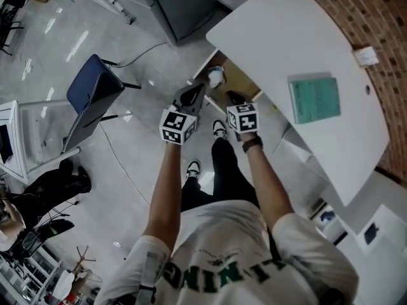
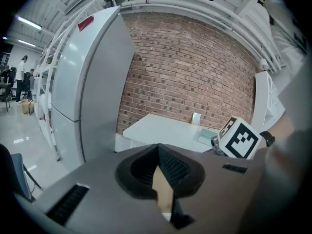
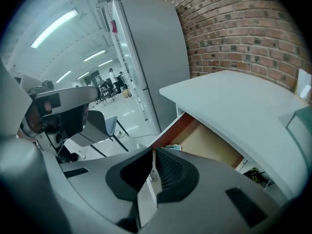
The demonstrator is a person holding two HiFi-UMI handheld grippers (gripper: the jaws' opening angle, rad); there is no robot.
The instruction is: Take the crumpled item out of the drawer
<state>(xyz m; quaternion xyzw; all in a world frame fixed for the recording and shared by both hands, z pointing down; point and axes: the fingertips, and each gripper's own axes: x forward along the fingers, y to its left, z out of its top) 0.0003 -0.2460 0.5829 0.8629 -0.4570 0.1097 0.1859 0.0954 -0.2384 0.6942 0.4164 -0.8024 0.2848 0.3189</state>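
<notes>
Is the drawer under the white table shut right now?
No: in the head view the drawer stands pulled out from under the white table, with a crumpled white item lying inside it.

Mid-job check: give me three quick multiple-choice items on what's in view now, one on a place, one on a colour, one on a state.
1. Where does the crumpled white item lie?
A. On the desk top
B. In the open drawer
C. On the floor beside the chair

2. What colour is the chair on the left?
A. Red
B. Dark blue
C. Yellow

3. How do the right gripper's jaws stand?
A. Wide apart
B. Shut on the crumpled item
C. Shut with nothing between them

Answers:
1 B: the head view shows it at one end of the pulled-out drawer, ahead of both grippers.
2 B: its seat and back look dark blue in the head view.
3 C: in the right gripper view the jaws meet, with nothing caught between them.
</notes>
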